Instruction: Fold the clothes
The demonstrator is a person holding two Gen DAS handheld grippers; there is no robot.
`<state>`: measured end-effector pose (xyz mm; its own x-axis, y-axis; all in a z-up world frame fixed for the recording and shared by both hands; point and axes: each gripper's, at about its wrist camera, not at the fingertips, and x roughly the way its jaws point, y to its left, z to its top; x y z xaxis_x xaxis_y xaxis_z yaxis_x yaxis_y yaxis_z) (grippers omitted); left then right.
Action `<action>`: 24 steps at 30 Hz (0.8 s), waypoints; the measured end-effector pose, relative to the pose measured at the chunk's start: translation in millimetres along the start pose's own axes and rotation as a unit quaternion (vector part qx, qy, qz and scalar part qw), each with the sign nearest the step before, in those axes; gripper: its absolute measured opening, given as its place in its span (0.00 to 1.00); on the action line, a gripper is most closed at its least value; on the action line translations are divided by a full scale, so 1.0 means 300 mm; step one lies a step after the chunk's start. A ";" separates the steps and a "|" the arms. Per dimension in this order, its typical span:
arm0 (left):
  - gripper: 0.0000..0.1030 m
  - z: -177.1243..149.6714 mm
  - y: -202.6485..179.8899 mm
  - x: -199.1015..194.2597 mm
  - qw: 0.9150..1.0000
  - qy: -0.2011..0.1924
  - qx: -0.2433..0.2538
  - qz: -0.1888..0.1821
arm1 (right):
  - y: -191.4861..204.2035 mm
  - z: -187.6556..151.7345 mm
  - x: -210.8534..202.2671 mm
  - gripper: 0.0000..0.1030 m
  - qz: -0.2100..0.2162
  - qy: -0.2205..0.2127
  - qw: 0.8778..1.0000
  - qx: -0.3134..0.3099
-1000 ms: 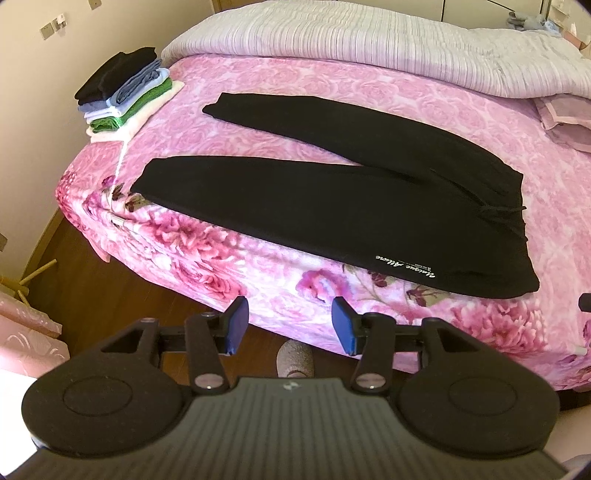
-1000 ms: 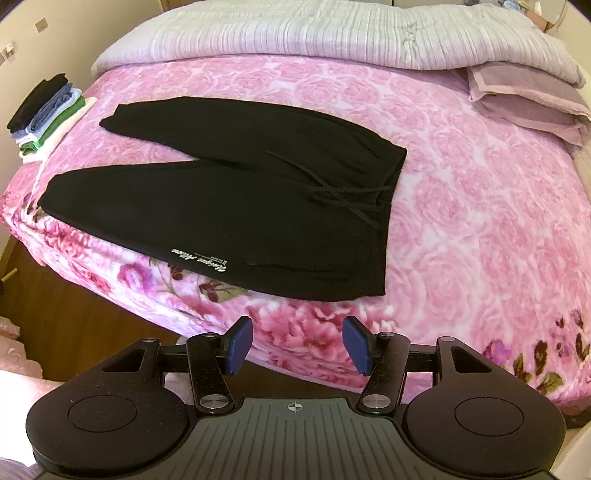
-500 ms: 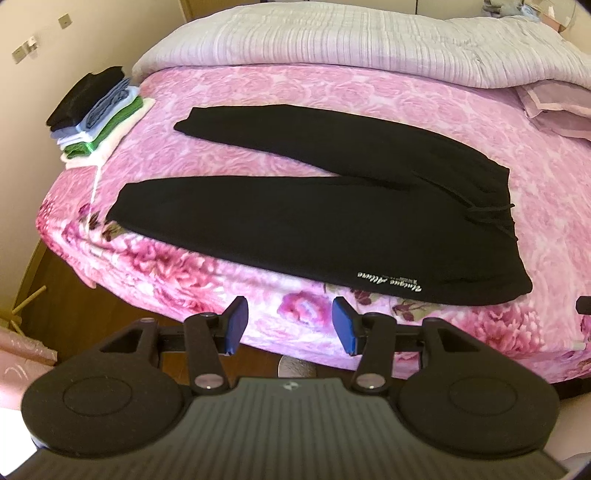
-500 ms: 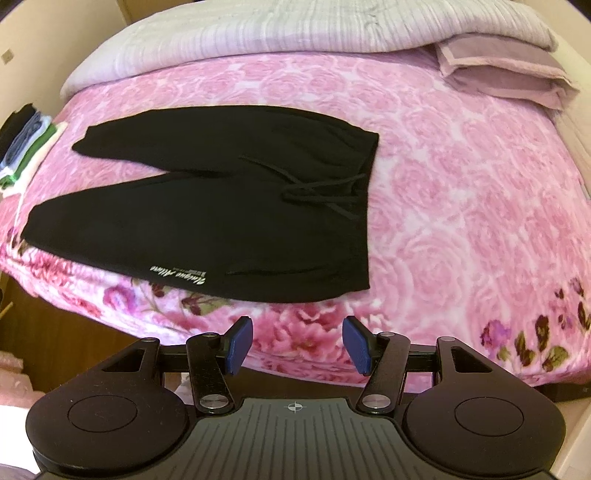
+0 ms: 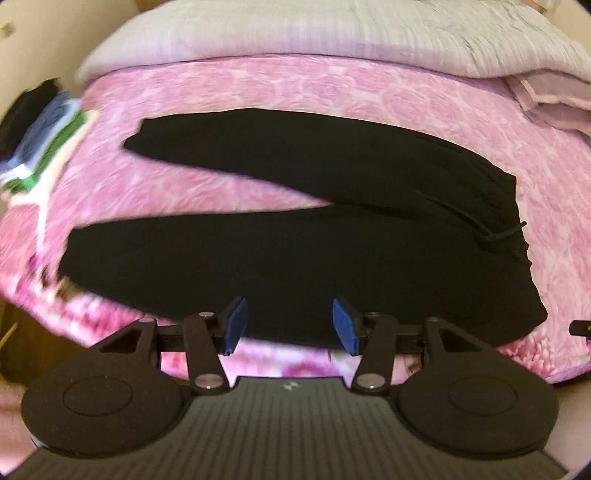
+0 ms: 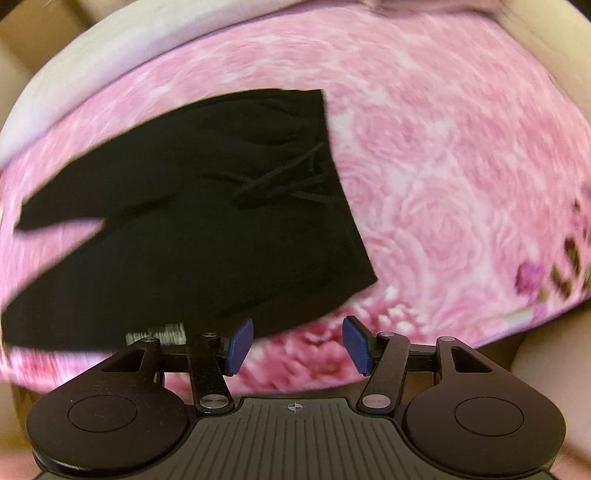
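Black trousers point(image 5: 314, 236) lie spread flat on the pink floral bed, legs pointing left and the drawstring waist point(image 5: 506, 229) at the right. My left gripper point(image 5: 290, 325) is open over the near edge of the front leg, nothing between its blue pads. In the right wrist view the same trousers point(image 6: 192, 229) fill the left half, with the tied drawstring point(image 6: 291, 181) near the waistband. My right gripper point(image 6: 297, 345) is open just off the waist's near corner, over the bedspread. Both views are blurred by motion.
A stack of folded clothes point(image 5: 33, 147) sits at the bed's far left corner. A grey-white quilt point(image 5: 332, 33) lies along the head of the bed, with a pale pink pillow point(image 5: 554, 103) at the right. Pink bedspread point(image 6: 461, 184) stretches right of the trousers.
Both grippers have moved forward and down towards the bed; the trousers now loom larger and reach the fingertips. The right view has swung right. Both grippers stay open.
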<state>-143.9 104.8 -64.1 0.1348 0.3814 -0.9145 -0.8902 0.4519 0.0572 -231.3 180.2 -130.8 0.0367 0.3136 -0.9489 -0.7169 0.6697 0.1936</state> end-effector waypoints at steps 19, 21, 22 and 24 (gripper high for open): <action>0.46 0.474 0.036 0.634 0.980 0.032 0.152 -0.122 | -0.105 0.118 0.317 0.34 0.088 -0.159 0.916 0.359; 0.46 0.471 0.034 0.675 0.980 0.034 0.148 -0.130 | -0.110 0.141 0.362 0.34 0.099 -0.171 0.912 0.359; 0.46 0.471 0.034 0.695 0.980 0.036 0.144 -0.131 | -0.110 0.153 0.384 0.34 0.104 -0.176 0.911 0.358; 0.46 0.473 0.039 0.727 0.982 0.043 0.131 -0.131 | -0.109 0.174 0.431 0.34 0.115 -0.175 0.910 0.358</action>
<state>-63.2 307.7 -206.1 0.2969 0.1605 -0.9413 -0.6863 0.7213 -0.0934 -166.7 233.9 -246.7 0.2518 0.6123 -0.7494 -0.1015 0.7868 0.6088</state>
